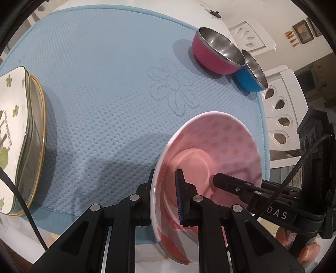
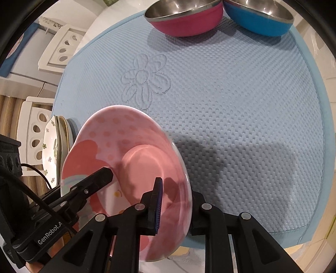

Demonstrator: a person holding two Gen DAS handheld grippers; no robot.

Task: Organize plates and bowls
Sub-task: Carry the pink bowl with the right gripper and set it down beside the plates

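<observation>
A pink polka-dot bowl [image 1: 220,147] is held tilted above the near edge of the blue mat [image 1: 105,84]. My left gripper [image 1: 166,187] is shut on its left rim. My right gripper [image 2: 174,195] is shut on its right rim; the bowl [image 2: 130,147] fills the lower left of the right wrist view. A magenta steel bowl [image 1: 216,52] and a blue steel bowl [image 1: 250,77] sit touching at the mat's far right. A stack of plates, a white floral one [image 1: 12,117] on top, rests at the mat's left edge.
White plastic chairs [image 1: 281,117] stand beyond the mat's right side. In the right wrist view the mat [image 2: 241,126] stretches out ahead, with the two steel bowls [image 2: 189,19] at its far edge and chairs [image 2: 61,46] to the left.
</observation>
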